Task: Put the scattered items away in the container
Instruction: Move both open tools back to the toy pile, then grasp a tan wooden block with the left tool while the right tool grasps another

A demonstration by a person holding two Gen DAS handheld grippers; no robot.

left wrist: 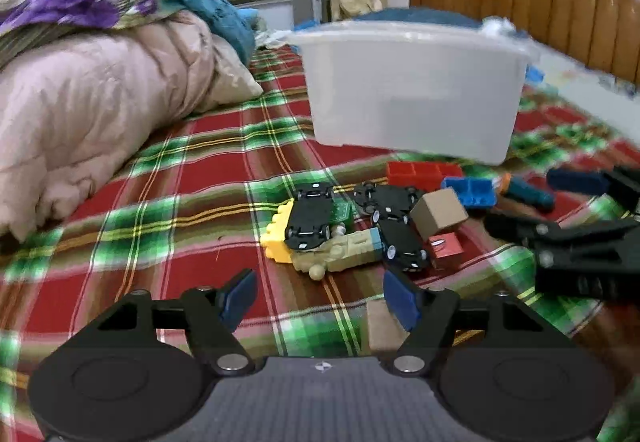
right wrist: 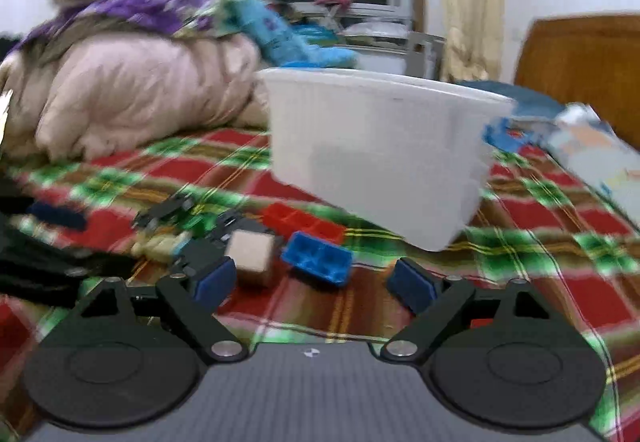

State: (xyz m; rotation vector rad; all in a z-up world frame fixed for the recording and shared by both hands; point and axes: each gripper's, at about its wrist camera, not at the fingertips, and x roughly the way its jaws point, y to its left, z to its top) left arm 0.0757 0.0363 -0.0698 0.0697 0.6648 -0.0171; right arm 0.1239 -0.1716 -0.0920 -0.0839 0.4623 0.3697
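My left gripper [left wrist: 318, 298] and right gripper [right wrist: 314, 284] both gape, grasping nothing; just ahead of them the toys lie heaped on the plaid bedspread [left wrist: 192, 178]; beyond stands the white container [left wrist: 412, 90]; nothing looks tidied yet, all remains.

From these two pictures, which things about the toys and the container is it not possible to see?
- Inside of the white container: hidden in both views by its cloudy walls and high rim.
- Toy under the overturned black cars: left wrist view, partly covered, its kind unclear.
- Small wooden block: left wrist view, partly behind the left gripper.
- Toy pile: right wrist view, smeared by motion blur.
- Right gripper: in the left wrist view, cut off by the right edge.
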